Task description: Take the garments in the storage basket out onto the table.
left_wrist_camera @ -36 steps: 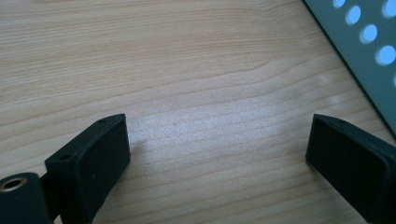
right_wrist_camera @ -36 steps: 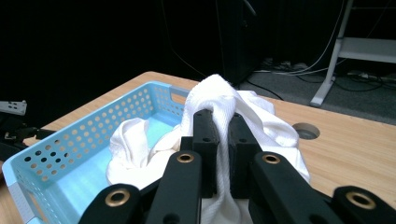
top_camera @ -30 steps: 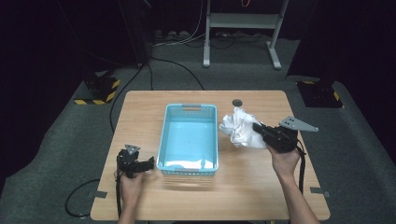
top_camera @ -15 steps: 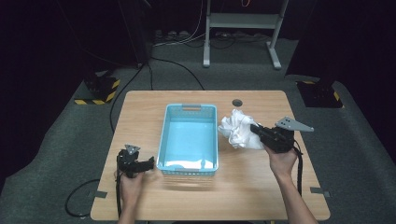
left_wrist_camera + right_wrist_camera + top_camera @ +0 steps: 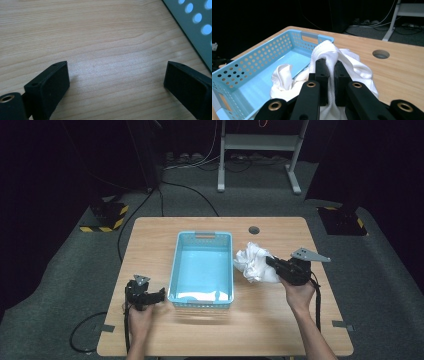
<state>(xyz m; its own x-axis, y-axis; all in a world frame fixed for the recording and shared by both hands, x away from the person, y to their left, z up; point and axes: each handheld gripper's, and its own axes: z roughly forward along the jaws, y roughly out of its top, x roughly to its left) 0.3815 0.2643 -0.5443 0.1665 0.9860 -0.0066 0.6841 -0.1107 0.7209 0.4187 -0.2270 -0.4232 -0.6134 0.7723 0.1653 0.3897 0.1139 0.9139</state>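
— Start at the right gripper (image 5: 329, 65). What is it doing?

— Its jaws are pressed together on a fold of the white cloth (image 5: 337, 56). The fabric bulges up over the tips and hangs in loose bunches to either side, just beside the right-hand wall of the blue basket (image 5: 262, 60).

— How do you expect the cloth to handle?

— Light and thoroughly soft, I'd judge. It looks like a knitted or waffle weave, so not slippery and not fragile, but it will sag and trail. A pinch on a thick fold near the middle of the bundle, as here, seems the sensible hold; a grip on a thin edge would let the rest drag over the basket rim.

— And the left gripper (image 5: 145, 296)?

— Jaws well apart, with nothing between them, hovering over bare wood near the desk's front left corner, beside the basket's front left corner.

— The basket itself?

— It sits at the middle of the desk (image 5: 280, 330), perforated walls, with something pale lying against its front wall; I can't tell what.

— The surface and the room?

— Pale wood, smooth, with a round cable hole (image 5: 254, 230) near the back edge. Around it is dark grey carpet, cables on the floor, a white metal stand (image 5: 260, 150) behind, and yellow-and-black striped bases at both sides.
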